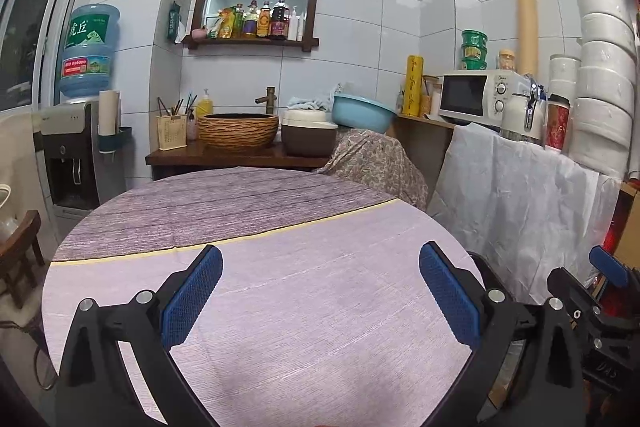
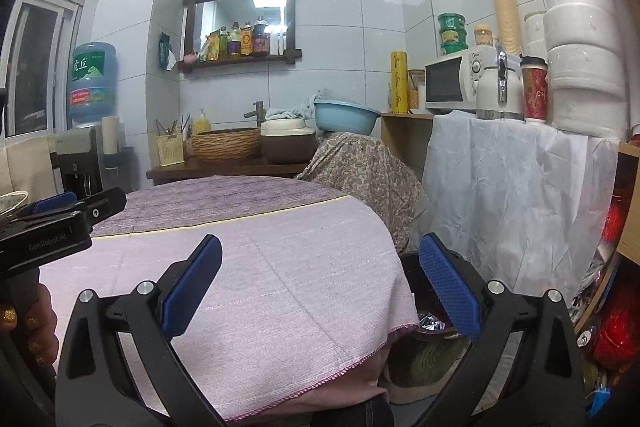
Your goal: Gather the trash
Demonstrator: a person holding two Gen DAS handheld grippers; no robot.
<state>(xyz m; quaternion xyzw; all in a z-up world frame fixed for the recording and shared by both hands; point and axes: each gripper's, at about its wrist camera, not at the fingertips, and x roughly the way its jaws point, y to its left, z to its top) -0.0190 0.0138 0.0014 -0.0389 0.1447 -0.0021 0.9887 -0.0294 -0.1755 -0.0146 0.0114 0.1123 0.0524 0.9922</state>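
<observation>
Tiled kitchen corner, round table (image 1: 280, 307) under a purple cloth. Left gripper (image 1: 320, 295) is spread wide over bare cloth, holding nothing. Right gripper (image 2: 320, 283) is wide and empty too, straddling the table edge; below its right finger sits a bin (image 2: 432, 323) with crinkly foil trash (image 2: 430, 321), orientation unclear.

A microwave (image 1: 470, 95) and blue basin (image 1: 362, 113) stand behind the cloth-covered table (image 1: 280, 287).
</observation>
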